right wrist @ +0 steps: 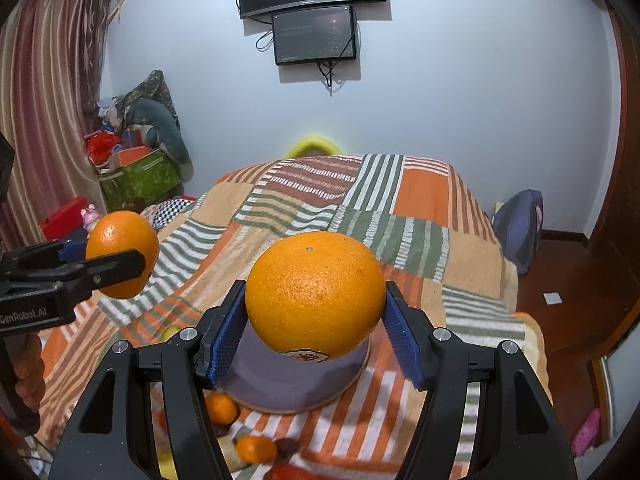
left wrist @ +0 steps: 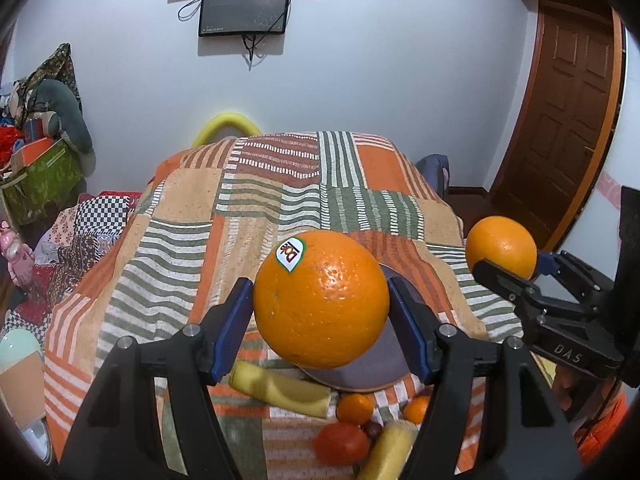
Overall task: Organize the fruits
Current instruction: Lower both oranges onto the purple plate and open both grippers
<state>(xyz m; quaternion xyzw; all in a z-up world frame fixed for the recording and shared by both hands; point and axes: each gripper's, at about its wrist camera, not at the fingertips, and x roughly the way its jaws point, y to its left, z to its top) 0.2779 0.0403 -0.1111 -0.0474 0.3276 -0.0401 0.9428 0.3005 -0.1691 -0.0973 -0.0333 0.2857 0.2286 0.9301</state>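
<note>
My left gripper [left wrist: 321, 304] is shut on a large orange with a white sticker [left wrist: 321, 299] and holds it above a grey-purple bowl [left wrist: 376, 364]. My right gripper [right wrist: 316, 312] is shut on a second large orange [right wrist: 315, 294], held over the same bowl [right wrist: 296, 380]. Each gripper shows in the other's view, the right gripper [left wrist: 516, 276] with its orange [left wrist: 502, 245] and the left gripper [right wrist: 116, 268] with its orange [right wrist: 122, 240]. Loose fruit lies near the bowl: bananas [left wrist: 280, 390], small mandarins [left wrist: 355, 407], a red tomato [left wrist: 342, 443].
The fruit and bowl sit on a striped patchwork blanket [left wrist: 256, 208] over a bed. Boxes and toys [left wrist: 40, 160] are piled at the left wall. A wooden door [left wrist: 568, 120] stands at the right. Screens [left wrist: 245, 7] hang on the far wall.
</note>
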